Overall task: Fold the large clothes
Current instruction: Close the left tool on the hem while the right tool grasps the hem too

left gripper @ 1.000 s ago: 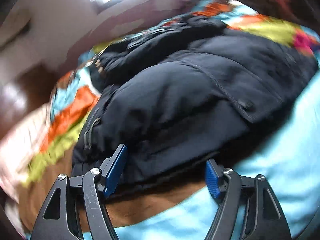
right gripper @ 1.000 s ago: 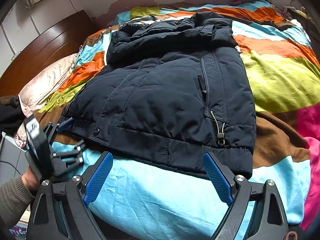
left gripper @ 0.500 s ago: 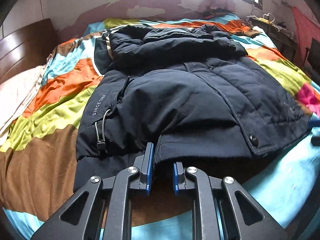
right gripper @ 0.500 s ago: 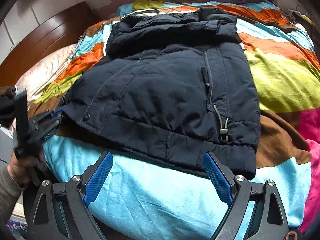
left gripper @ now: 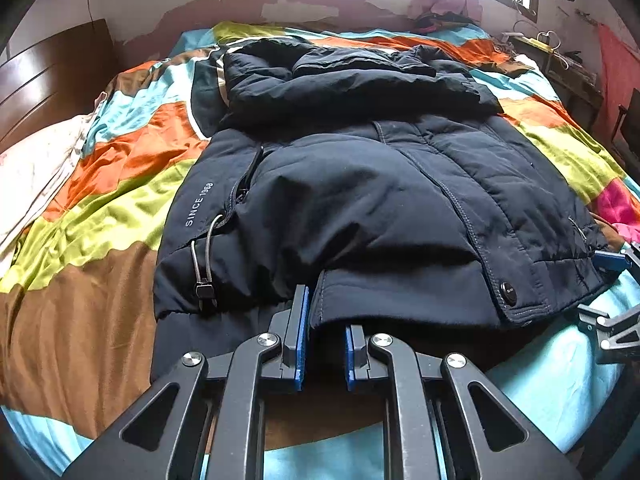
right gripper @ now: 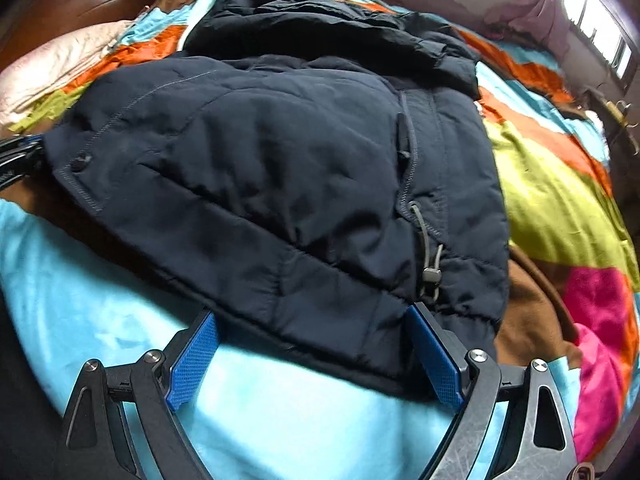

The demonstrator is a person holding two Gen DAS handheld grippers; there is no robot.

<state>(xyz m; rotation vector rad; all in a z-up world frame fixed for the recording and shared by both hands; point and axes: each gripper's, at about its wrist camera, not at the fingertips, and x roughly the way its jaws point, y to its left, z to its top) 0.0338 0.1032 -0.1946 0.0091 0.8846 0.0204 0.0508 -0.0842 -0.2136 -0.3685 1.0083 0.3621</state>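
Left wrist view: bed (left gripper: 100, 308) in striped covers runs ahead of the jaws, navy jacket (left gripper: 360, 200) spread across it. Left gripper (left gripper: 322, 344) has its jaws clamped on the jacket's near hem flap. Right gripper (right gripper: 316, 356), jaws wide apart, straddles the hem's other corner, not pinching.

The left gripper (left gripper: 324, 344) was wide open and has now pinched the bottom edge of the dark jacket (left gripper: 360, 208) and lifted it a bit. The right gripper (right gripper: 316, 360) has dropped down close to the hem
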